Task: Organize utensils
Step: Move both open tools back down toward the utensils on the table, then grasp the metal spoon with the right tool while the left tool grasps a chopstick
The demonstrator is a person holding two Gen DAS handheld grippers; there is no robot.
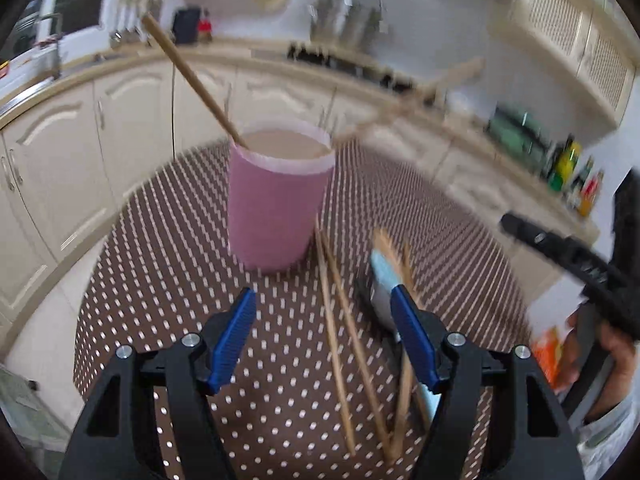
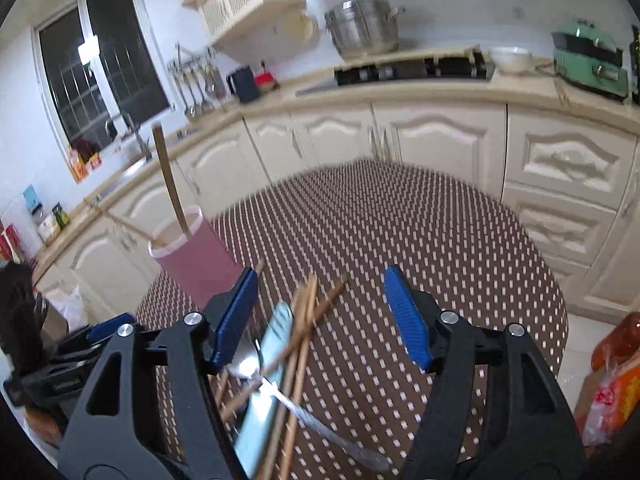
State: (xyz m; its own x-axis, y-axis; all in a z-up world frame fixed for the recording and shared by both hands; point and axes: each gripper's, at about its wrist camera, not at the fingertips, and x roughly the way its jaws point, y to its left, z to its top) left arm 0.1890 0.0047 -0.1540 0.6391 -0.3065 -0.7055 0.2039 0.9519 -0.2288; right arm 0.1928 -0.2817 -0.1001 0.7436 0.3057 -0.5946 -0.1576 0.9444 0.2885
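A pink cup (image 1: 276, 200) (image 2: 196, 264) stands on the dotted tablecloth. A wooden handle (image 1: 188, 76) (image 2: 168, 184) sticks out of it, and a second, blurred wooden stick (image 1: 416, 104) (image 2: 120, 222) leans over its rim. Near the cup lie several loose chopsticks (image 1: 340, 340) (image 2: 304, 332), a light-blue handled utensil (image 1: 384, 272) (image 2: 272, 344), a spoon (image 2: 244, 364) and a metal blade (image 2: 320, 420). My left gripper (image 1: 324, 320) is open above the cloth beside the chopsticks. Over the pile, my right gripper (image 2: 320, 312) (image 1: 572, 260) is open and holds nothing.
The round table (image 2: 440, 240) wears a brown cloth with white dots. Cream kitchen cabinets (image 2: 440, 132) and a counter curve behind it. An orange bag (image 2: 616, 380) sits off the table's right edge. A hand (image 1: 616, 348) holds the right gripper.
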